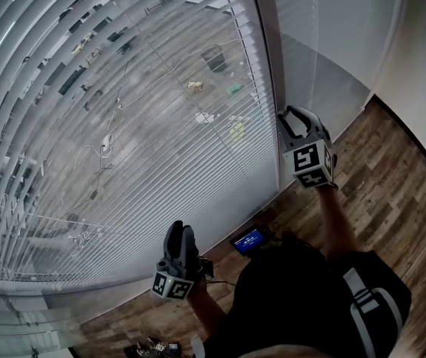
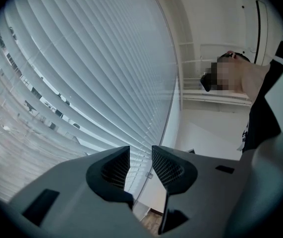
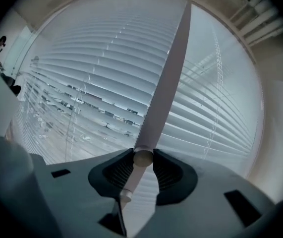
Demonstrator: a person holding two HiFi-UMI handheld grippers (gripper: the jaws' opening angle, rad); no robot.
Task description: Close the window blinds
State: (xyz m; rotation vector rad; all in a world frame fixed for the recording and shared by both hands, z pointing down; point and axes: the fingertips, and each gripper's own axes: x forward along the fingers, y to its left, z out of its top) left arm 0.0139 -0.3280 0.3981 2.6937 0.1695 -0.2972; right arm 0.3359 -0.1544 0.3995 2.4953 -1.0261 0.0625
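Two blinds cover the far window wall, split by a pale upright post. At the left, the wide blind fills most of the head view; many of its slats lie tilted apart, and a street and dark shapes outside show through the gaps, more so in the upper left and middle. Thin cords hang down its face. Near its bottom edge, low in the scene, the left gripper points up at the slats without touching them. Its own view shows the claw slightly spread, the two ribbed pads facing each other across a narrow gap with nothing between them, only slats and a wall beyond. Just right of it, on the wood floor, sits a small device with a lit blue screen, close to the foot of the window. Further right and higher, the right gripper is raised beside the post, in front of the narrow blind. Its own view shows the claw pinching a white wand near the lower end; both pads press on the round shaft, and the wand rises far up in front of the slats. The narrow blind's slats look flatter and let little through.
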